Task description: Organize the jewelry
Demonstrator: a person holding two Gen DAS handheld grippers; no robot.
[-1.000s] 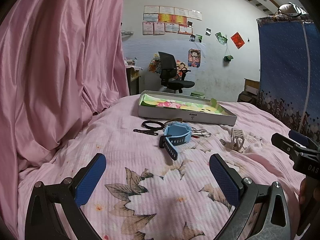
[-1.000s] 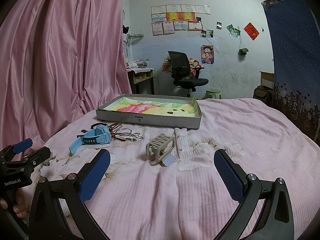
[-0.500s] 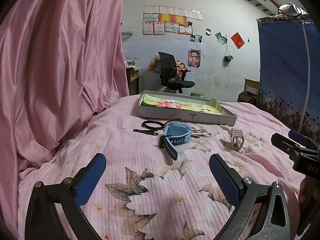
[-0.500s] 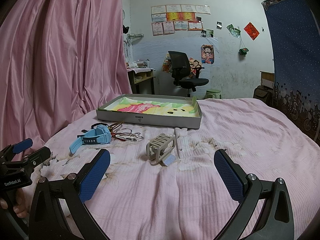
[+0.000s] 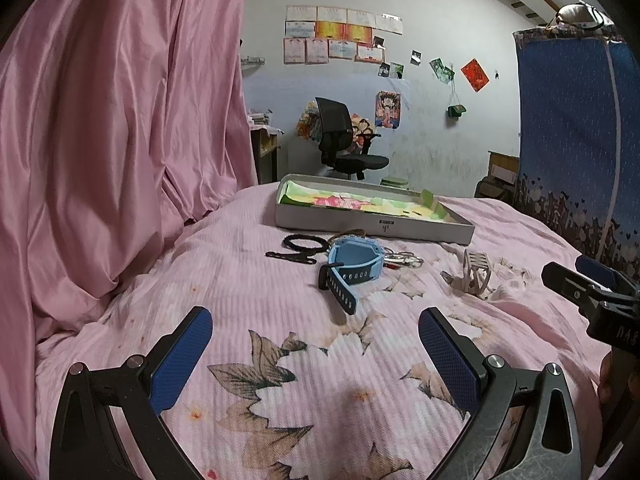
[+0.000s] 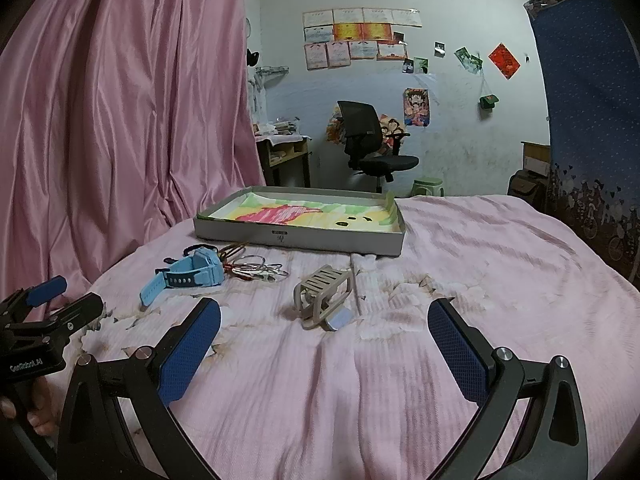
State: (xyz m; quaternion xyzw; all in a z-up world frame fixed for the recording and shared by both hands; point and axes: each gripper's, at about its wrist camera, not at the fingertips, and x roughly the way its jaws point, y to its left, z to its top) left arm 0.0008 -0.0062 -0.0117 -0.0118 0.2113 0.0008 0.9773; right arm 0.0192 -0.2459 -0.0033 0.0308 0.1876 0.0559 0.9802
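A shallow grey tray (image 5: 374, 230) (image 6: 298, 238) with a colourful lining lies on the pink bed. In front of it lie a blue watch (image 5: 352, 266) (image 6: 192, 272), a black bracelet (image 5: 302, 243), a black hair clip (image 5: 290, 257), thin bangles (image 5: 402, 259) (image 6: 258, 270) and a beige watch (image 5: 476, 276) (image 6: 324, 294). My left gripper (image 5: 316, 344) is open and empty, short of the blue watch. My right gripper (image 6: 324, 336) is open and empty, just short of the beige watch.
A pink curtain (image 5: 120, 140) hangs along the left of the bed. A blue patterned cloth (image 5: 576, 140) hangs on the right. An office chair (image 6: 366, 136) and a desk (image 6: 284, 152) stand beyond the bed by the far wall.
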